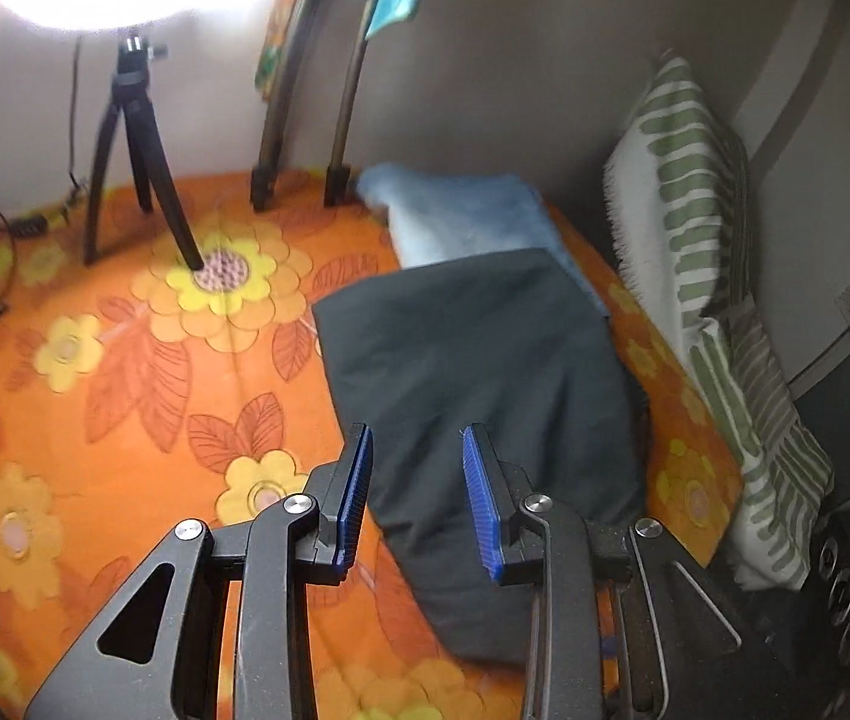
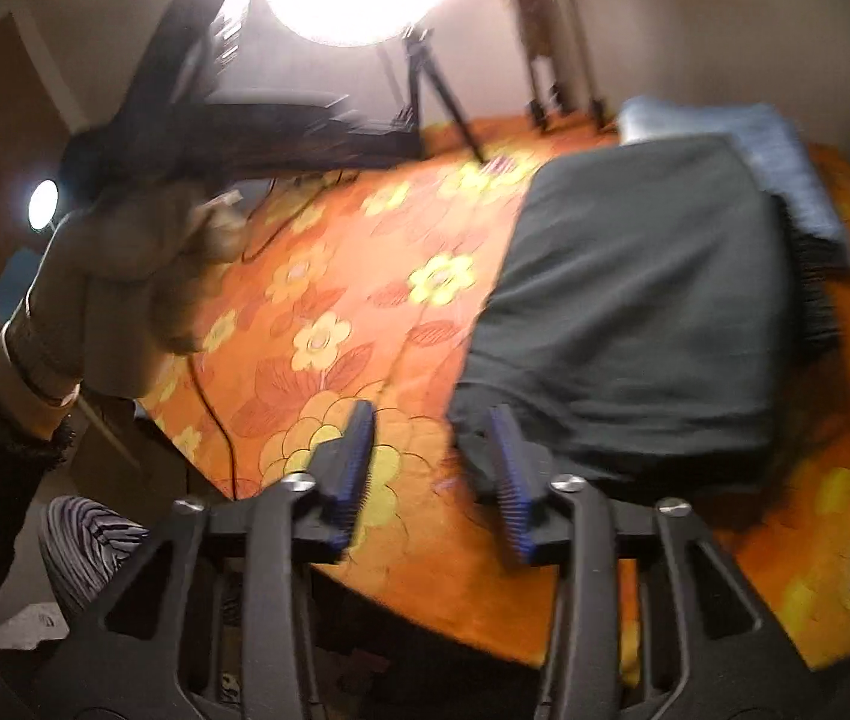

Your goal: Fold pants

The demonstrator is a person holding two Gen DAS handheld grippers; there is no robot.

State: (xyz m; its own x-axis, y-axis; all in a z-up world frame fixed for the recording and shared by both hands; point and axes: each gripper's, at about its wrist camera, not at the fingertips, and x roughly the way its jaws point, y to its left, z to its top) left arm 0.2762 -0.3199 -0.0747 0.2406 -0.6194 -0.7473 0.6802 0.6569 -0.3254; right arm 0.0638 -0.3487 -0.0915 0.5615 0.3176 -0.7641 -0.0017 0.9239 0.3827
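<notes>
Right wrist view's pretty smeared: the hand (image 2: pixel 143 276) is just a blur, and the blue cloth (image 2: pixel 785 162) sits half under the pants (image 2: pixel 635 300).

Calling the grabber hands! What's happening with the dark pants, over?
Left gripper open, empty, over the pants. Right gripper open, empty, at their near edge. Dark pants folded on the orange flowered cover, overlapping a blue cloth. Nothing in the way.

You have the folded dark grey pants (image 1: pixel 473 360) lying on the orange flower-print bedspread (image 1: pixel 125 390), toward its right side. Behind them, partly under their far edge, lies a folded light blue towel (image 1: pixel 461 210). To the right, a white pillow with green stripes (image 1: pixel 689 228) leans against the wall. Far left, a black tripod (image 1: pixel 131 138) stands on the bedspread with 2 black poles (image 1: pixel 299 120) just right of it.
</notes>
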